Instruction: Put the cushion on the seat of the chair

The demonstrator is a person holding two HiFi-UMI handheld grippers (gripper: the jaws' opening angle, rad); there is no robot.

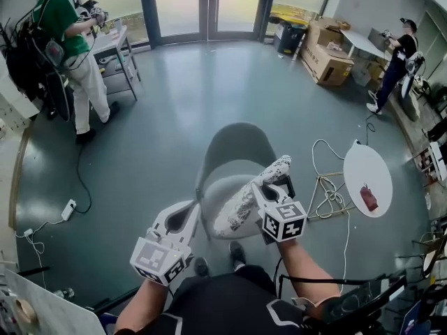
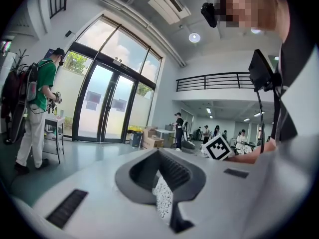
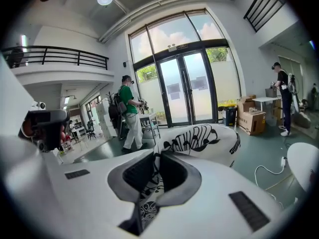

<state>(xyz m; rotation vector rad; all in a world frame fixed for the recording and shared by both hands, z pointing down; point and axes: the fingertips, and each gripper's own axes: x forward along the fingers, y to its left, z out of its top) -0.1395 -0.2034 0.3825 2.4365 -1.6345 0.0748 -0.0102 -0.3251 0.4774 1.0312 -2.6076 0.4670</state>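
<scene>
The grey chair [image 1: 234,149] stands on the floor right in front of me, its seat facing me. Just above the seat I hold the cushion [image 1: 242,202], white with a black pattern, tilted from lower left to upper right. My left gripper [image 1: 194,213] is shut on its lower left edge, and a strip of the patterned cloth [image 2: 163,199] shows pinched in the left gripper [image 2: 160,173]. My right gripper [image 1: 263,188] is shut on the cushion's right side. In the right gripper view the cushion [image 3: 199,138] bulges beyond the right gripper [image 3: 155,176].
A round white table [image 1: 370,166] with a red object [image 1: 369,198] stands to the right, with cables [image 1: 328,190] on the floor beside it. A person in green [image 1: 70,44] stands by a cart at far left, another person [image 1: 397,58] at far right. Cardboard boxes [image 1: 325,61] sit at the back.
</scene>
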